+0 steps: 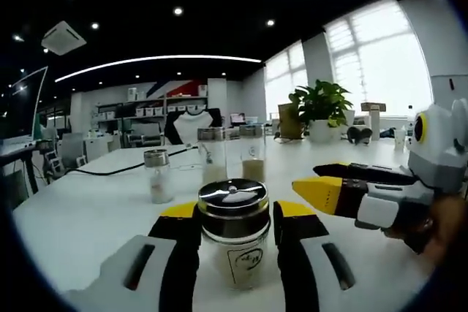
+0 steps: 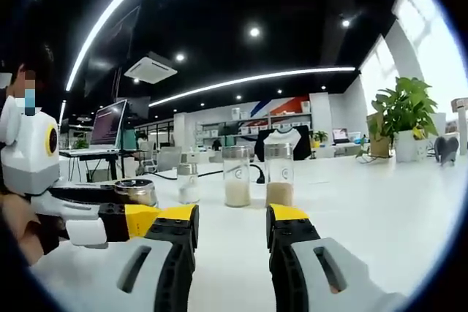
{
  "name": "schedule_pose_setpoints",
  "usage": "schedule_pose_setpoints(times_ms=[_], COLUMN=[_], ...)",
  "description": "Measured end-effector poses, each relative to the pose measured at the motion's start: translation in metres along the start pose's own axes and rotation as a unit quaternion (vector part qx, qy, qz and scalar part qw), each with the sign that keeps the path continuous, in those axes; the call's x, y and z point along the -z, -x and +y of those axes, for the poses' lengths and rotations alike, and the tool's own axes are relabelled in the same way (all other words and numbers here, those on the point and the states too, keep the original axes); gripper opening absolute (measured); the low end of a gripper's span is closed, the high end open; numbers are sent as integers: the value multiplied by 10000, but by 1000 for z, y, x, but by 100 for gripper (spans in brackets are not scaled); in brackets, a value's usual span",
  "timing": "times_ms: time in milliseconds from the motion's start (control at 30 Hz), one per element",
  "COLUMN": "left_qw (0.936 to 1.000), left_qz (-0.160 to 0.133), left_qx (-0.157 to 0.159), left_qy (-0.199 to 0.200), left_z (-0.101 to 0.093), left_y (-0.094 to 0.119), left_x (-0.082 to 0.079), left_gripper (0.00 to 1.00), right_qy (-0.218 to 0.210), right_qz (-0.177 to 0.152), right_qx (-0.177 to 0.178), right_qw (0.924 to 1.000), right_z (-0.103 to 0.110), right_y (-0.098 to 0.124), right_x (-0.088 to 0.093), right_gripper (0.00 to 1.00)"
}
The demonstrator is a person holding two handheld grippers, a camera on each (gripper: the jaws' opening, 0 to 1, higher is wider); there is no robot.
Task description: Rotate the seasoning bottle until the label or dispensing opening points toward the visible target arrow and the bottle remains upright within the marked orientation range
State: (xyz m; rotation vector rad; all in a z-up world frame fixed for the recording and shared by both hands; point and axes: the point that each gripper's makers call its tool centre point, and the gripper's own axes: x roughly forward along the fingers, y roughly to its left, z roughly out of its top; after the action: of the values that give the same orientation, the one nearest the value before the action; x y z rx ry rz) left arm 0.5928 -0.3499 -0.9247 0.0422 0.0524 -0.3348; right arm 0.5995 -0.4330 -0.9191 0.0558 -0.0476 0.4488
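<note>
A glass seasoning bottle (image 1: 245,257) with a shiny chrome lid and a printed label facing the camera stands upright on the white table (image 1: 88,217). My left gripper (image 1: 235,213) is shut on the bottle, its yellow-tipped jaws pressing on both sides just under the lid. The right gripper (image 1: 329,180) reaches in from the right, close beside the bottle but apart from it. In the right gripper view, my right gripper (image 2: 232,224) stands open with nothing between its jaws. The left gripper (image 2: 110,217) and the bottle's lid (image 2: 136,191) sit just to its left.
A small shaker (image 1: 157,175) and two taller jars (image 1: 212,155) (image 1: 252,151) with pale powder stand further back. A black cable (image 1: 110,172) crosses the table on the left. A potted plant (image 1: 319,104) stands at the far right near the windows.
</note>
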Motion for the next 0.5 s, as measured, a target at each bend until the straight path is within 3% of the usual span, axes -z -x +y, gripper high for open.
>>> schedule_pose_setpoints(times_ms=[233, 500], left_qw=[9999, 9999], left_qz=[-14, -144], left_qx=[-85, 58], left_qy=[-56, 62], left_z=[2, 0], left_y=[-4, -2], left_x=[2, 0], left_gripper=[39, 39], right_qy=[-59, -103], right_qz=[-12, 30], right_qx=[22, 38], right_qw=[10000, 9999], right_z=[-2, -4], right_y=[0, 0], right_x=[0, 3], right_gripper=[35, 35])
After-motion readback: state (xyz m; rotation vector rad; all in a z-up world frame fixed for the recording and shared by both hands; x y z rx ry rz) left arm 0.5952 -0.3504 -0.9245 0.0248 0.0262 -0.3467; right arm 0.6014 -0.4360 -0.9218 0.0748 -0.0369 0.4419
